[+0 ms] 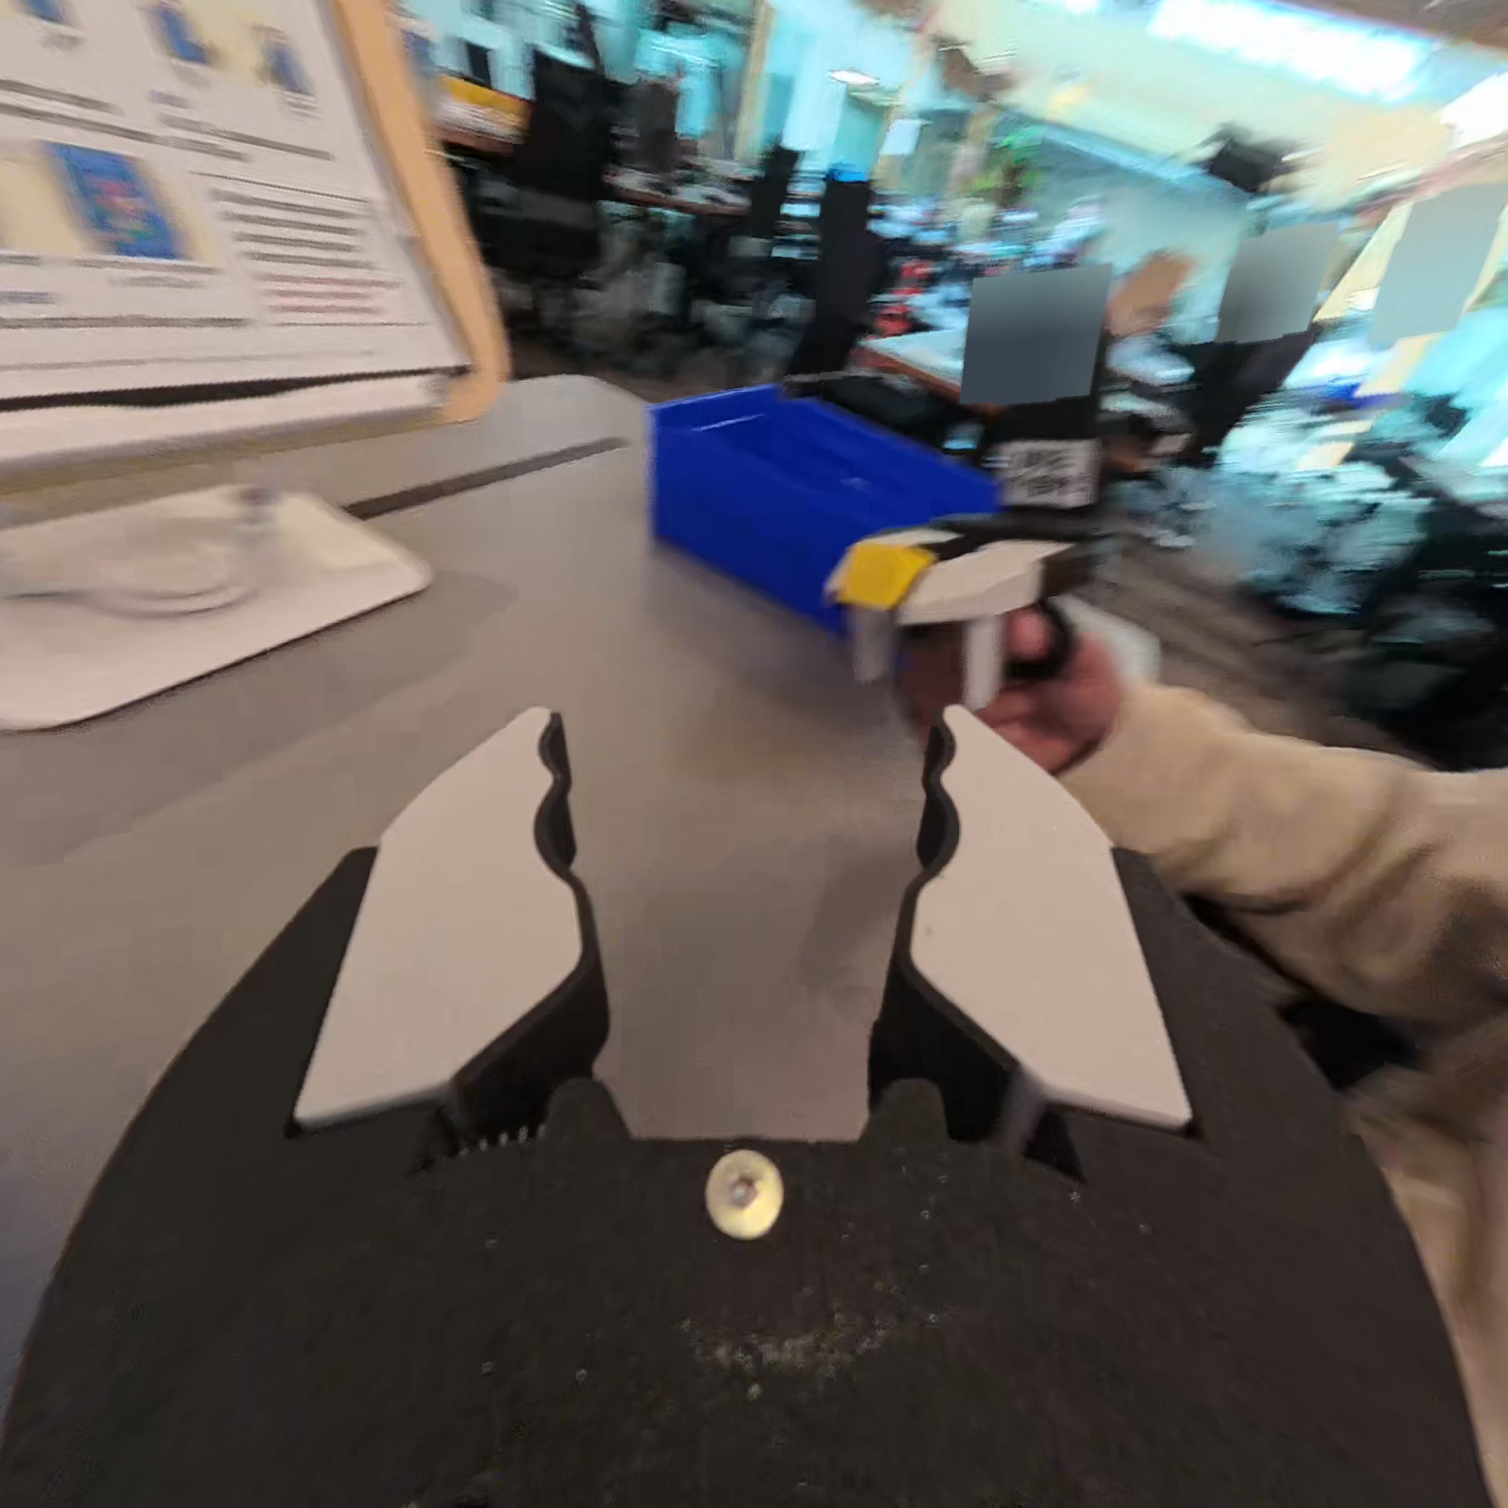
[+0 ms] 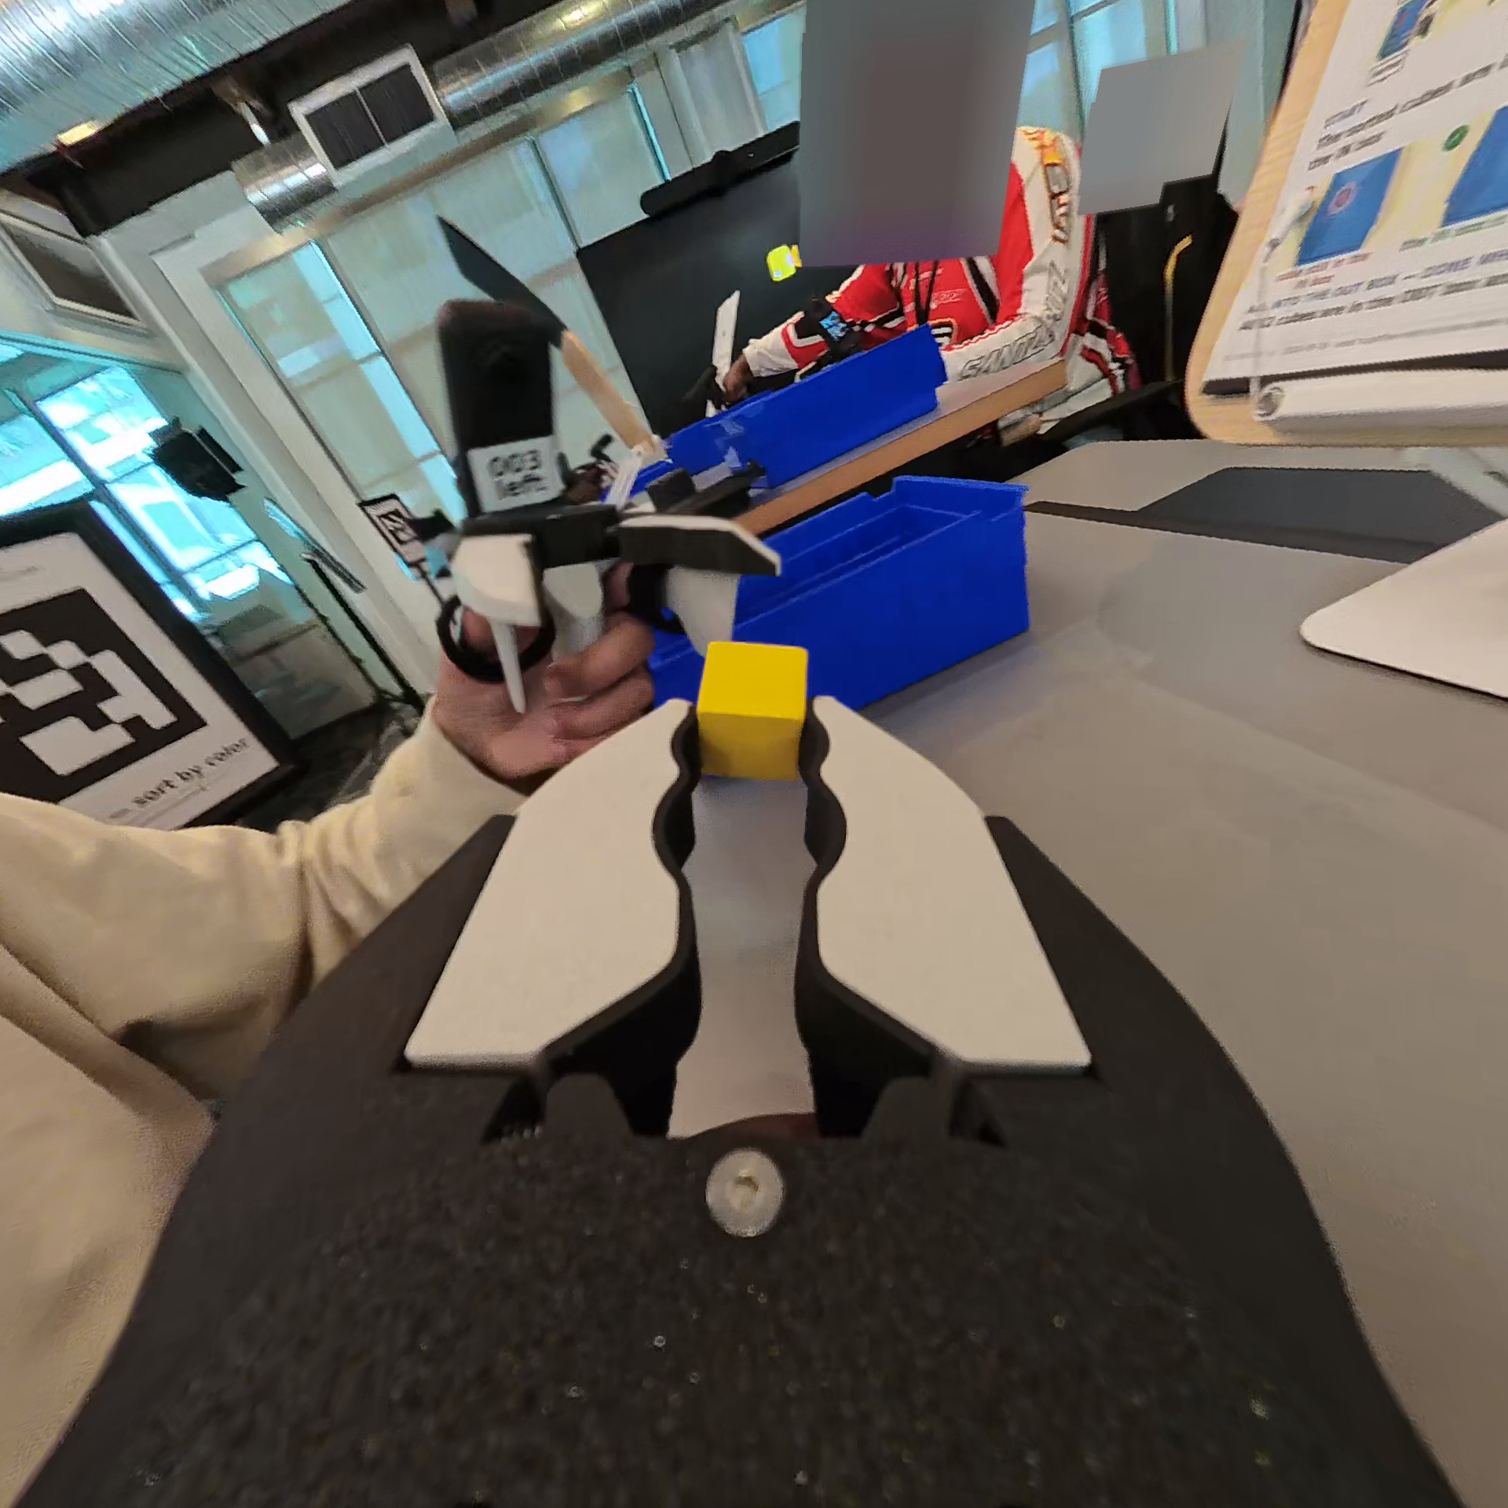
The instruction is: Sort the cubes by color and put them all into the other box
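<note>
The left gripper [image 1: 747, 726] hangs wide and empty above the grey surface [image 1: 490, 734]. To the right, the right gripper [image 2: 751, 722] pinches 1 yellow cube [image 2: 752, 708] at its fingertips, just near the blue box [image 2: 889, 612]. The cube looks light, rigid and smooth-faced, so I judge that flat opposite faces are the place to grip.

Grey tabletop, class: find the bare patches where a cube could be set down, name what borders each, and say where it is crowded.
Free: the grey tabletop between the white stand base and the blue box, and the strip ahead of the open left gripper. Crowded: the box's near corner, where the right gripper holds the yellow cube beside the person's hand.
</note>
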### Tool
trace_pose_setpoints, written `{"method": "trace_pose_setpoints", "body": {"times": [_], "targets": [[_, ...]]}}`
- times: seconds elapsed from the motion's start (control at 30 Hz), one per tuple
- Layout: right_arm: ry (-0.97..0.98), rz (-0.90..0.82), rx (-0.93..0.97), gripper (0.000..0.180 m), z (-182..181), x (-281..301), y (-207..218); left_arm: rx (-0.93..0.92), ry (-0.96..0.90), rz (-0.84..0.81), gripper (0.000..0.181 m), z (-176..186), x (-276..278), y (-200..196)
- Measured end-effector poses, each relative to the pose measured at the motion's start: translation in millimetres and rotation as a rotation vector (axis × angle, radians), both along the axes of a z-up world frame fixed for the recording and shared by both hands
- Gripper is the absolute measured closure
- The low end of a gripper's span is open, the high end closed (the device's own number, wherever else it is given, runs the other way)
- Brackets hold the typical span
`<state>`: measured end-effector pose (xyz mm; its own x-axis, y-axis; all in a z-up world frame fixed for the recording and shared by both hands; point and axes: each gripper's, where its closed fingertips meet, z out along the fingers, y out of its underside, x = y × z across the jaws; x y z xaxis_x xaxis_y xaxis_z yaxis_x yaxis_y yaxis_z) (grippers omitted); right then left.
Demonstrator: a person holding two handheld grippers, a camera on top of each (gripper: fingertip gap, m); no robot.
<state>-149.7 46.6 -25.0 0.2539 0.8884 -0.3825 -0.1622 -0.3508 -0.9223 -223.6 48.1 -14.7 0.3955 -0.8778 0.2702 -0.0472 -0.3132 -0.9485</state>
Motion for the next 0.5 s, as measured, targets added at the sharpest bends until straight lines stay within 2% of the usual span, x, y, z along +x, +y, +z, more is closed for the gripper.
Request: {"method": "trace_pose_setpoints", "body": {"times": [0.1,0.17,0.37,0.5], "targets": [[-0.046,-0.095,0.048,0.157,-16,22,-13,0.122,0.081,0.311,0.104,-35,-37,-2],[-0.039,-0.194,0.076,0.157,-25,39,-22,0.15,0.094,0.4,0.107,-51,-49,-14],[-0.065,-0.292,0.13,0.157,-18,57,-40,0.132,0.116,0.348,0.107,-65,-40,-38],[-0.125,-0.377,0.144,0.157,-7,79,-30,0.162,0.131,0.334,0.107,-61,-35,-41]]}}
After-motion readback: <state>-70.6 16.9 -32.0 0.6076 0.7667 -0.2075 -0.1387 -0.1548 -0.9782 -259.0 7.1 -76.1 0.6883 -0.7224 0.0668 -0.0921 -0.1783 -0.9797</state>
